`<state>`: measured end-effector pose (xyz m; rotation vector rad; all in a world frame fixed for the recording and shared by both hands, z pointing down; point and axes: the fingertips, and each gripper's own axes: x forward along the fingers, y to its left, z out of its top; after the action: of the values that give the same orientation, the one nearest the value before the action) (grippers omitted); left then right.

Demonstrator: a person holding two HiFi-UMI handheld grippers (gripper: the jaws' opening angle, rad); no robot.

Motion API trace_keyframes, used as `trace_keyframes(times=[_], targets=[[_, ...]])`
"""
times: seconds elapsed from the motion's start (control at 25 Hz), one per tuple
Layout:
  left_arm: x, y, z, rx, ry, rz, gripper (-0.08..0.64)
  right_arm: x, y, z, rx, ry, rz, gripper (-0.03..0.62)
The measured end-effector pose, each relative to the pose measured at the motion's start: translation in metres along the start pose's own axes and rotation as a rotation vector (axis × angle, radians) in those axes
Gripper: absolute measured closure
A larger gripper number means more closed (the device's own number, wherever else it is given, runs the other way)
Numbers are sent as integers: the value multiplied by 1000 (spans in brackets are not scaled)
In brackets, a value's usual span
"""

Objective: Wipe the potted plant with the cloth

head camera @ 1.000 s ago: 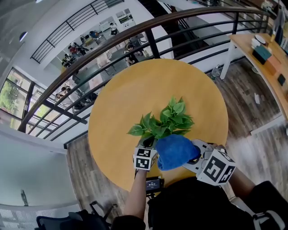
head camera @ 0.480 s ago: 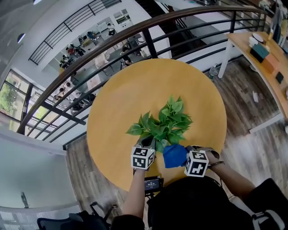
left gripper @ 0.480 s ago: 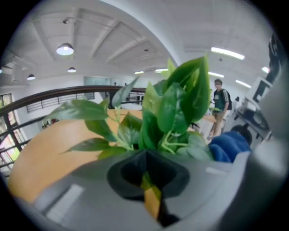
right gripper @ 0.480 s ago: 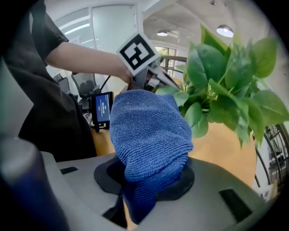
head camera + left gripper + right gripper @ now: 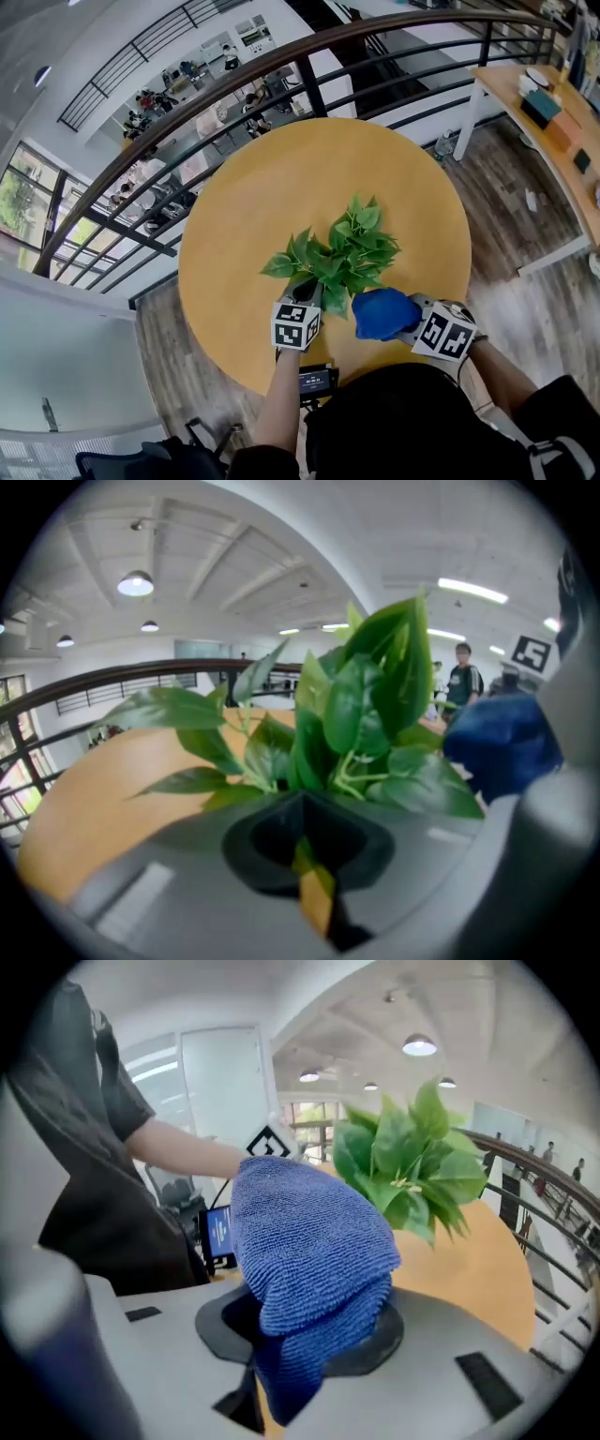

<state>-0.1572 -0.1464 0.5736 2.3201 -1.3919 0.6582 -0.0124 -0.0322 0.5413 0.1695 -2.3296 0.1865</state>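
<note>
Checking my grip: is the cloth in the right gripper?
Yes, the right gripper is shut on the bunched blue cloth.

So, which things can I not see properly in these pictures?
- Pot of the plant: head view, covered by leaves and the left gripper; left gripper view, behind the gripper's own body.
- Strip between the left fingers: left gripper view, too blurred to tell leaf from table.
- Fingertips of the right gripper: right gripper view, wrapped by the cloth.
- People below the railing: head view, too small.
</note>
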Motion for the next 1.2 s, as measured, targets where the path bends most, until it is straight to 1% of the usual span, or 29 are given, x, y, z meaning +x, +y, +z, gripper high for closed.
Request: trace_keyframes(times=[0.04, 0.08, 0.12, 0.24, 0.32, 0.36, 0.4, 0.48, 0.6, 0.68, 0.72, 0.84, 0.92, 1.0, 1.08, 1.12, 1.2], targets=[[0, 0, 0, 0, 0, 2, 558, -2, -6, 9, 32, -49, -11, 457], [0, 1, -1, -1, 1, 2, 558, -1, -11, 16, 58, -78, -19, 457], [0, 0, -1, -2, 3, 2, 558, 1, -15, 19, 70, -88, -27, 457], [2, -3, 0, -4, 9, 0, 558, 2, -18, 25, 42, -100, -42, 457], [3, -5, -1, -6, 13, 3, 559, 0, -20, 27, 69, -133, -54, 457], [3, -6, -2, -6, 13, 5, 558, 2, -23, 23, 89, -130, -63, 457], [4, -7, -3, -7, 12, 6, 558, 7, -25, 15, 101, -104, -70, 457], [5, -7, -3, -8, 9, 10, 558, 26, -26, -8, 99, 5, -59, 457], [2, -4, -2, -3, 16, 8, 558, 53, -11, -42, 91, 169, 7, 457], [1, -4, -2, 0, 16, 5, 558, 59, -2, -61, 88, 239, 21, 457], [1, -4, -1, 2, 14, 4, 558, 59, -1, -70, 89, 263, 10, 457], [0, -3, -2, 5, 10, 7, 558, 45, -19, -91, 119, 301, -78, 457], [-1, -2, -2, 5, 8, 10, 558, 25, -44, -99, 161, 297, -165, 457], [-2, -1, -1, 6, 7, 11, 558, 0, -74, -102, 214, 275, -274, 457], [-2, -2, 0, 7, 7, 10, 558, -31, -104, -94, 254, 221, -401, 457], [-2, -3, -1, 7, 7, 9, 558, -47, -117, -83, 265, 172, -461, 457], [-3, -3, -2, 9, 8, 6, 558, -77, -134, -50, 265, 28, -552, 457]])
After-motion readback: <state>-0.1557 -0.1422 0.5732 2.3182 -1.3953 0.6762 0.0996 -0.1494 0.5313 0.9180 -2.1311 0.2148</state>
